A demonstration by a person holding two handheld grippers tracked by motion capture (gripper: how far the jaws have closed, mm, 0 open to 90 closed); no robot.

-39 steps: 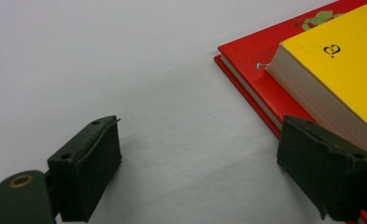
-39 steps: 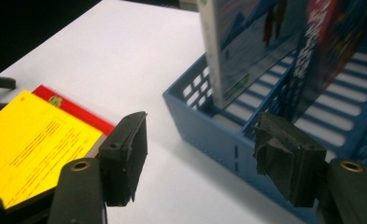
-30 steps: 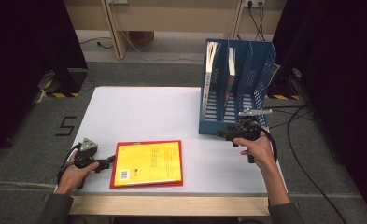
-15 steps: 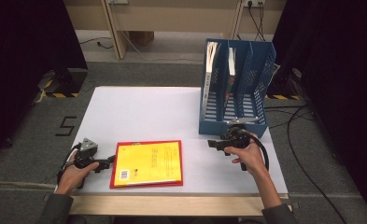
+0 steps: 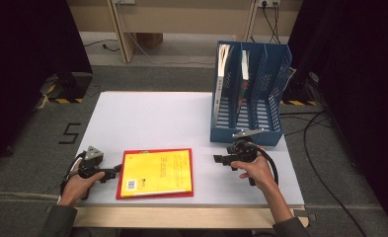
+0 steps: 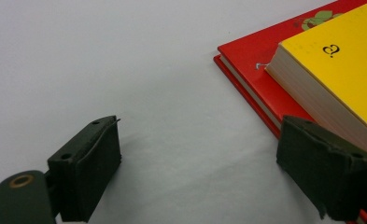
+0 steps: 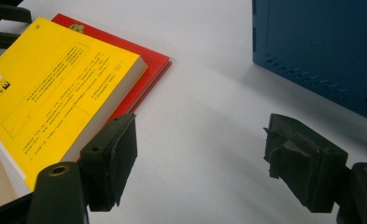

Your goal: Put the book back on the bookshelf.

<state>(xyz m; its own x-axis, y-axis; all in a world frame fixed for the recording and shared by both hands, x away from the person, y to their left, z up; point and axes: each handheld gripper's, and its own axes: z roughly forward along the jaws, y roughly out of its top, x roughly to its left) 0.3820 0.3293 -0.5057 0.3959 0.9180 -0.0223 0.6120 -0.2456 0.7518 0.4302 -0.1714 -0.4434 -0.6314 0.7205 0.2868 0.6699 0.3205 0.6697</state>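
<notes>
The left gripper has its jaws well apart and nothing between them; only bare table shows in the gap. It rests low on the white table, just beside the left edge of the books, with one pad close against the side of the yellow book. I judge it waits there to steady or catch that edge.

The right gripper also has its jaws wide and empty, and they have just been opening further. It points toward the right side of the stack and is near it but apart.

The yellow book lies flat on top of a larger red book, near the front edge of the table, between the two grippers. Lying flat, the stack probably needs both sides taken.

Behind the right hand stands a blue file rack with upright books already in its left slots, so the books probably go there.
</notes>
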